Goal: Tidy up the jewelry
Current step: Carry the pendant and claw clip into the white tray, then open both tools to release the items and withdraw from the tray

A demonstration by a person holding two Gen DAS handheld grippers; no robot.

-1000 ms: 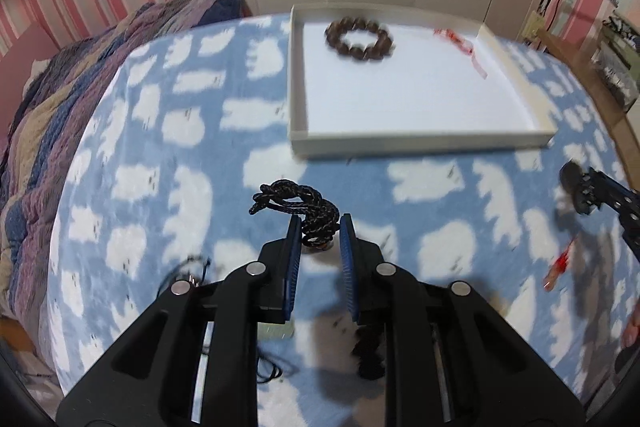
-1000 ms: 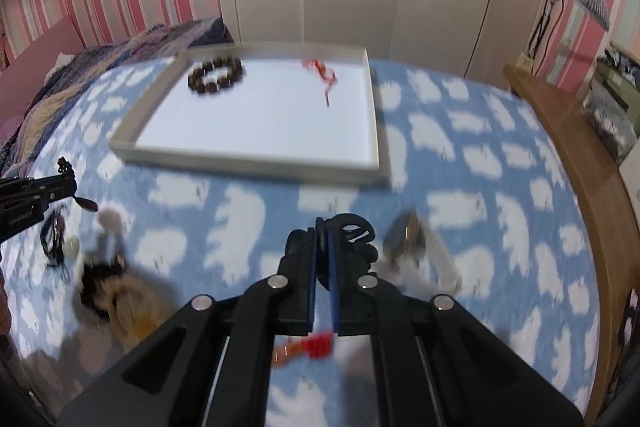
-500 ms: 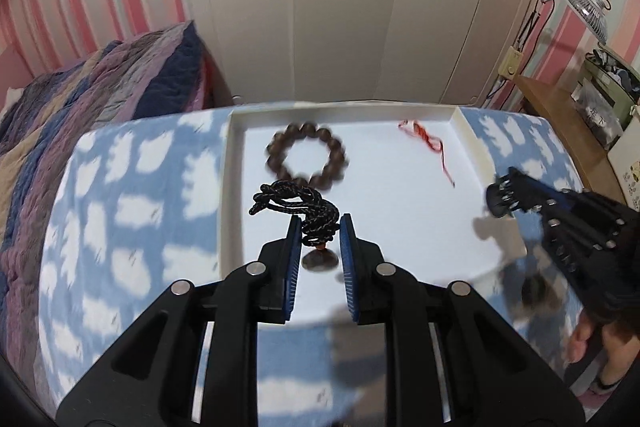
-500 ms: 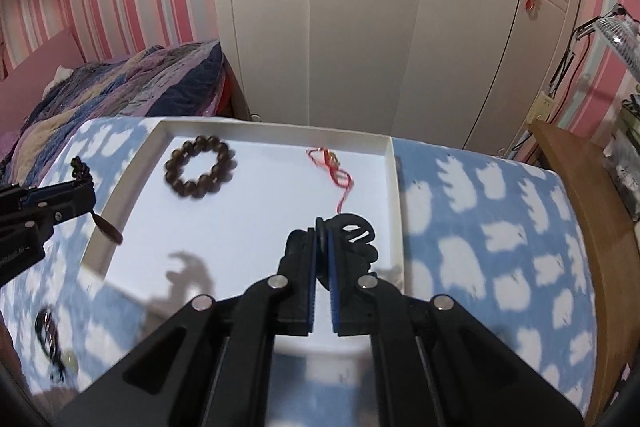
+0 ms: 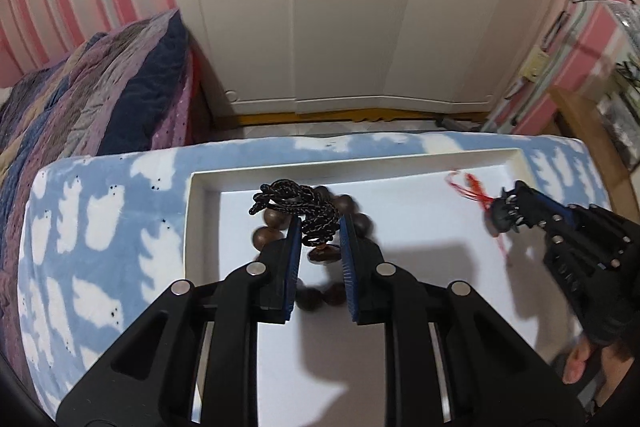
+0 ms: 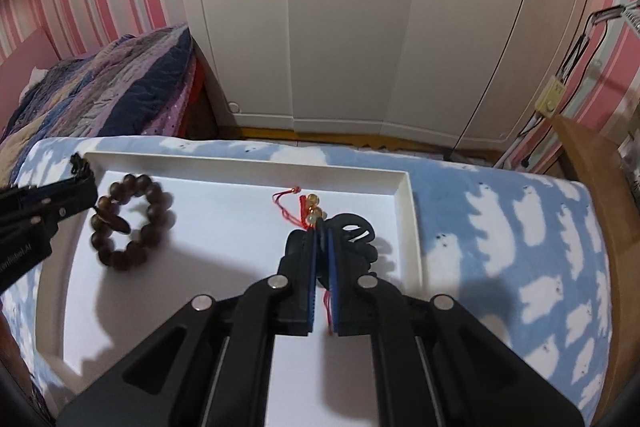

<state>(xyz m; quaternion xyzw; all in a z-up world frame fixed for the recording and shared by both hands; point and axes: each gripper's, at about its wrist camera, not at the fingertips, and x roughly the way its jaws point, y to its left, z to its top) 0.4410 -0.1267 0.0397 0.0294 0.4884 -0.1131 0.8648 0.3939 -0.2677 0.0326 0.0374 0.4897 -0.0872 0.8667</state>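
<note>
Above white tray (image 5: 200, 227), left claw (image 5: 320, 239) seemingly pinches black cord (image 5: 304, 207).

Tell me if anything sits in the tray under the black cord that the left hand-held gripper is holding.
Yes. The brown bead bracelet lies on the tray floor directly below the left hand-held gripper and its black braided cord. Dropped here, the cord would probably land on the bracelet; bare white floor shows to the right.

Dim indoor light, fisheye-warped edges
</note>
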